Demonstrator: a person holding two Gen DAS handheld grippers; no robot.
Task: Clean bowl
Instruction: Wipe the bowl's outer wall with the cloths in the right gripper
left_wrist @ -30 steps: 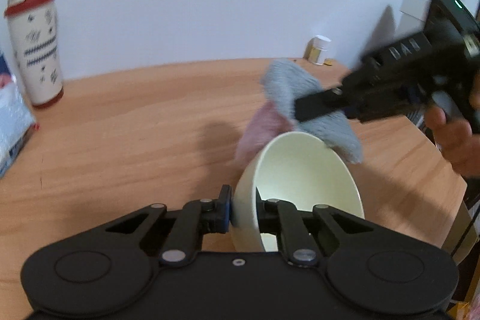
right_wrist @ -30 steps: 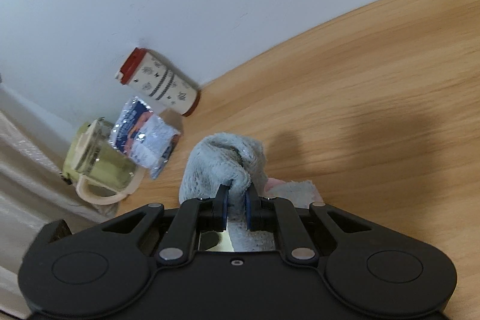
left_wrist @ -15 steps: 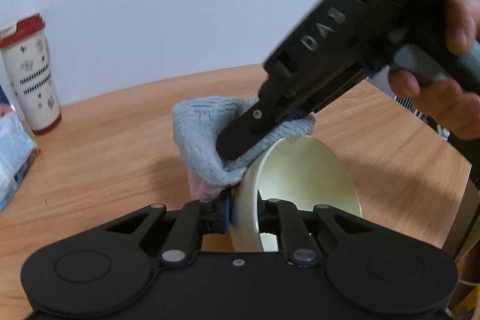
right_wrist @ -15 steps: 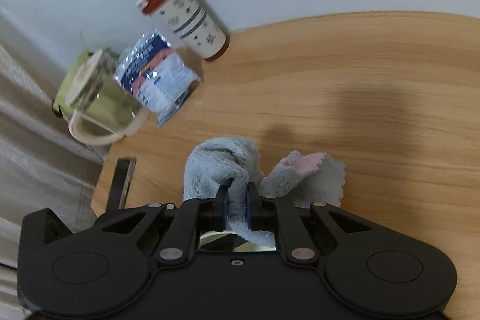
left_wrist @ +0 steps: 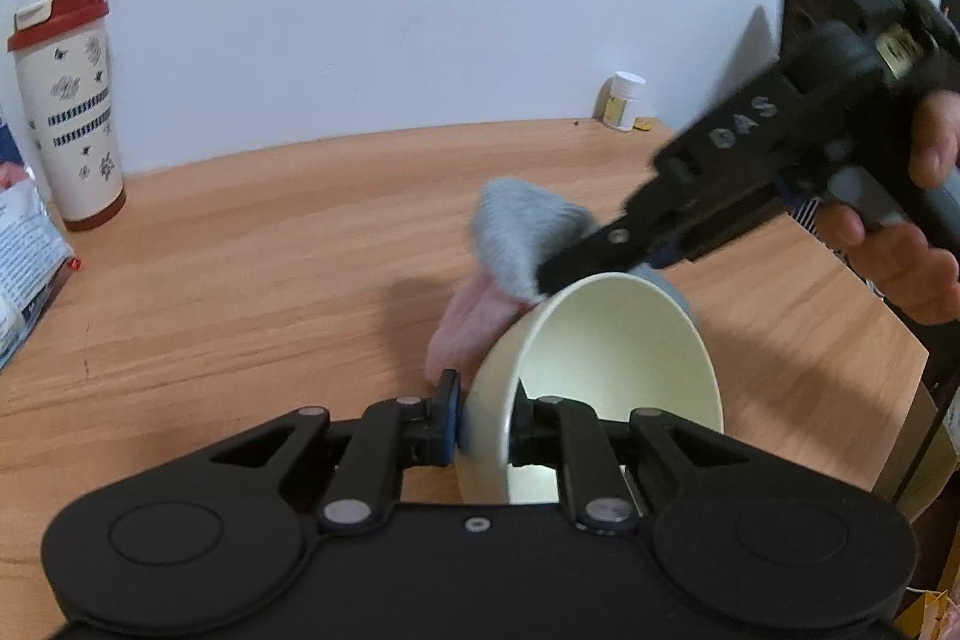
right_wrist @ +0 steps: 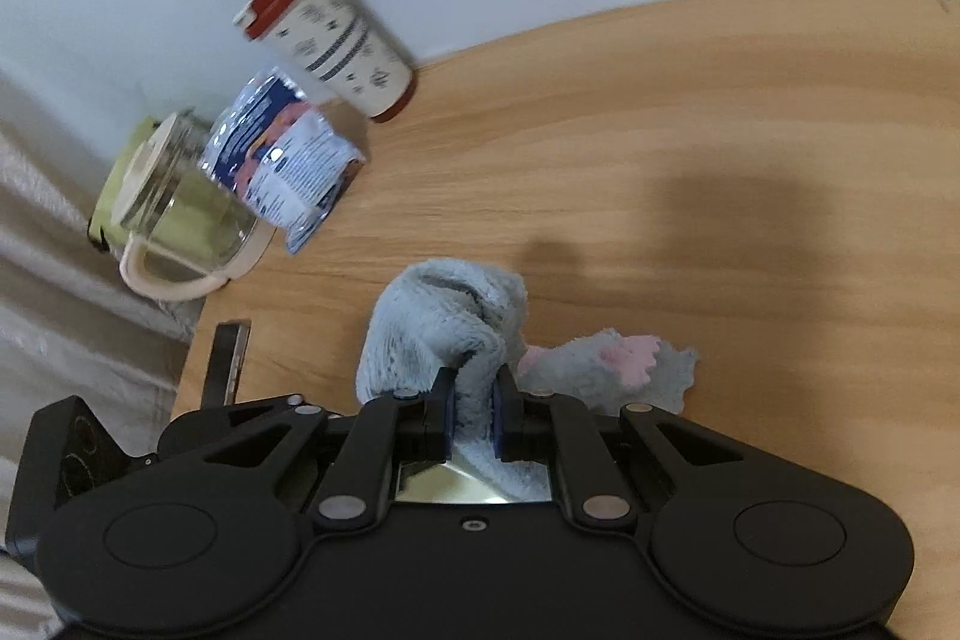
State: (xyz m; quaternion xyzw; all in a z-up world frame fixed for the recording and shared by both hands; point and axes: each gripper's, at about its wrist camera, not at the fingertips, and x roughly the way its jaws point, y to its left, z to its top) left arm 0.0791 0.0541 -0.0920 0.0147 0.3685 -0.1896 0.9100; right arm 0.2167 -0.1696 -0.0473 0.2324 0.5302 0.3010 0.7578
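Right gripper with clamped cloth pulled back to rim, left gripper gripping bowl wall, mouth tipped rightward

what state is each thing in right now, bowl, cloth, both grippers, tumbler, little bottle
bowl: tilted on its side, rim clamped
left gripper: shut on bowl
cloth: bunched, pinched, at the bowl's far rim
right gripper: shut on cloth
tumbler: upright, red lid on
small bottle: upright, white cap on
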